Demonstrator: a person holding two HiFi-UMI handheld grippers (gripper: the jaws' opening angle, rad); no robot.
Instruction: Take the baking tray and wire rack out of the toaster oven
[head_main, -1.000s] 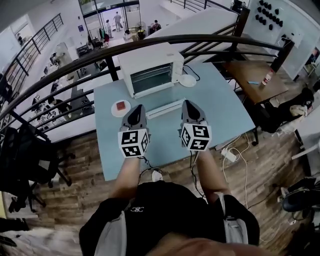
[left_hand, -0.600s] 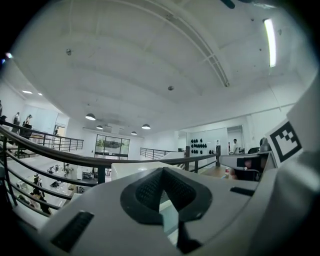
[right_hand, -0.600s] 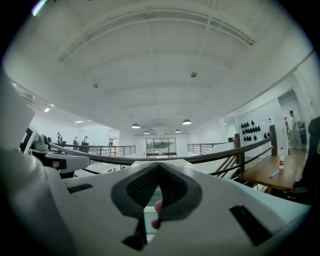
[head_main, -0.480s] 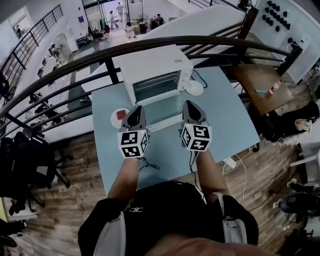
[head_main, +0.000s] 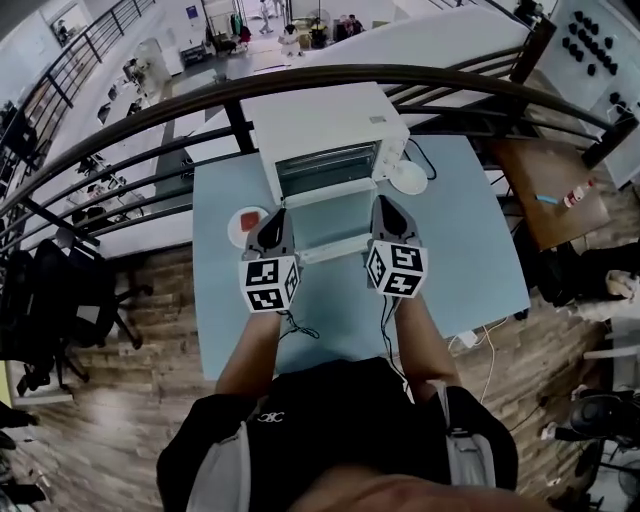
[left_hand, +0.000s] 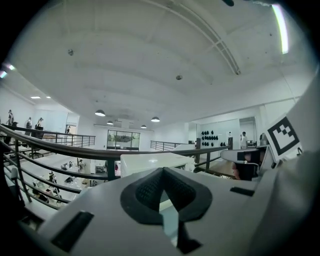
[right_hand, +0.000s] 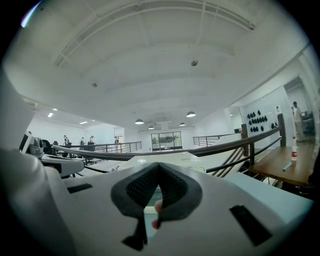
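- Tray, rack: hidden inside oven (head_main: 322, 125); probably stiff, light metal; pinch the front lip.
- Left gripper (head_main: 271, 217), right gripper (head_main: 386, 206): jaws pressed together, empty.

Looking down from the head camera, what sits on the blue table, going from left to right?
Small plate with a red thing on it → white toaster oven → white round dish.
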